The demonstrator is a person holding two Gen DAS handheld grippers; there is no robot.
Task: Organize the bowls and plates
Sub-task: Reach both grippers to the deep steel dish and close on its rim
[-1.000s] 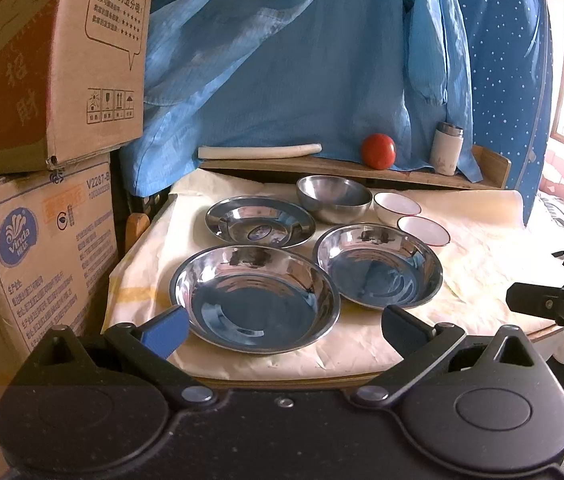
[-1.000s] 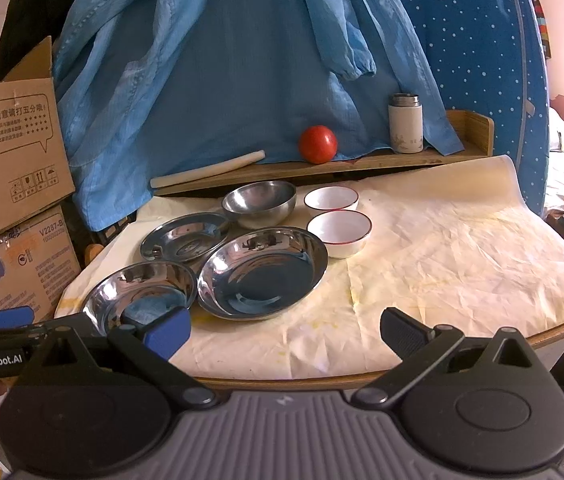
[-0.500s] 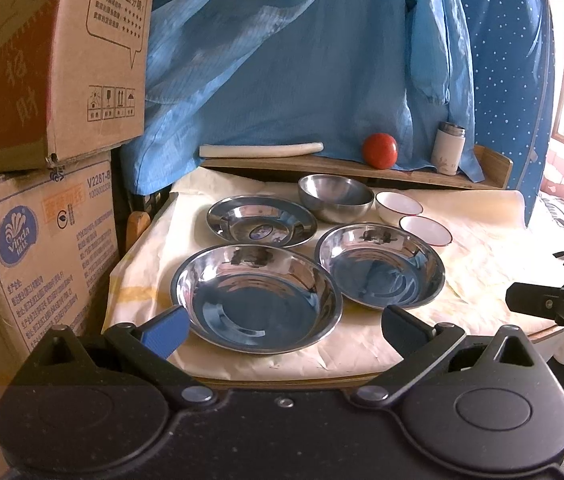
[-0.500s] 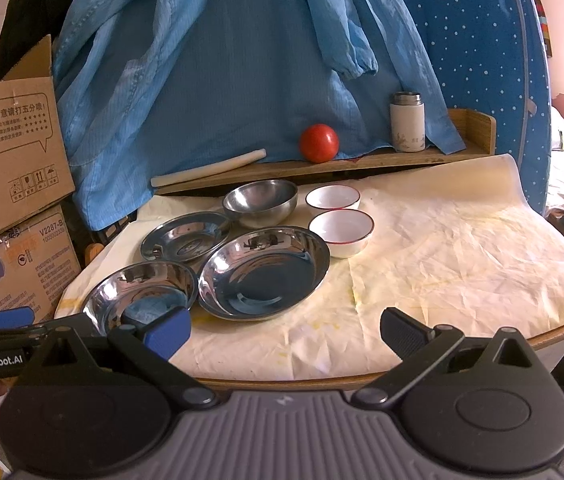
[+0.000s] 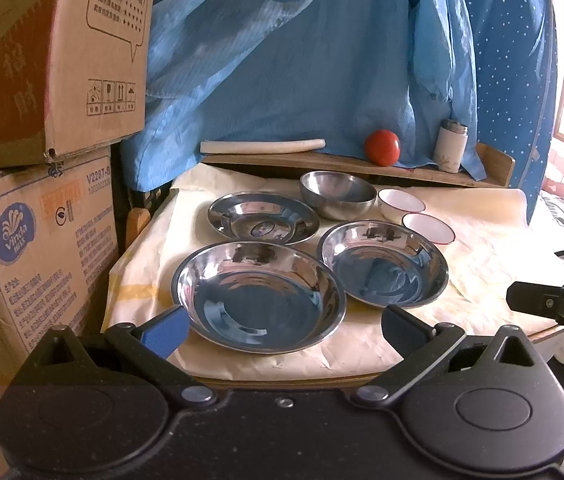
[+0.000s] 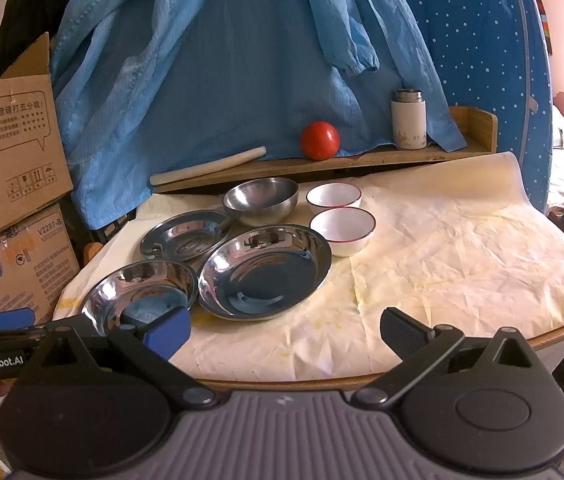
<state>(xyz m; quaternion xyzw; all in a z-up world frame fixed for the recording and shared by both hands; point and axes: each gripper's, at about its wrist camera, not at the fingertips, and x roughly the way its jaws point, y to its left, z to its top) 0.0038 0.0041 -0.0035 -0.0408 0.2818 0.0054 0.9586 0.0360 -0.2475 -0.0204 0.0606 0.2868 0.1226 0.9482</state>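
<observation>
Three steel plates lie on the cream-covered table: a near one (image 5: 258, 296), a right one (image 5: 383, 268) and a far one (image 5: 262, 223). Behind them stand a steel bowl (image 5: 337, 194) and two white red-rimmed bowls (image 5: 400, 204) (image 5: 429, 227). My left gripper (image 5: 282, 330) hovers open at the table's front edge, just before the near plate. From the right wrist view the right plate (image 6: 264, 272), the steel bowl (image 6: 261, 201) and the white bowls (image 6: 342, 230) (image 6: 333, 196) show ahead. My right gripper (image 6: 283, 334) is open and empty over the front edge.
Cardboard boxes (image 5: 38, 120) are stacked at the left of the table. A wooden shelf (image 6: 321, 162) at the back carries a red tomato (image 6: 319, 140), a white flask (image 6: 408, 119) and a pale roll (image 6: 208, 167). Blue cloth hangs behind. The cover's right half (image 6: 461, 248) is bare.
Both views have crept slightly forward toward the table. No dish has moved and both grippers stay open.
</observation>
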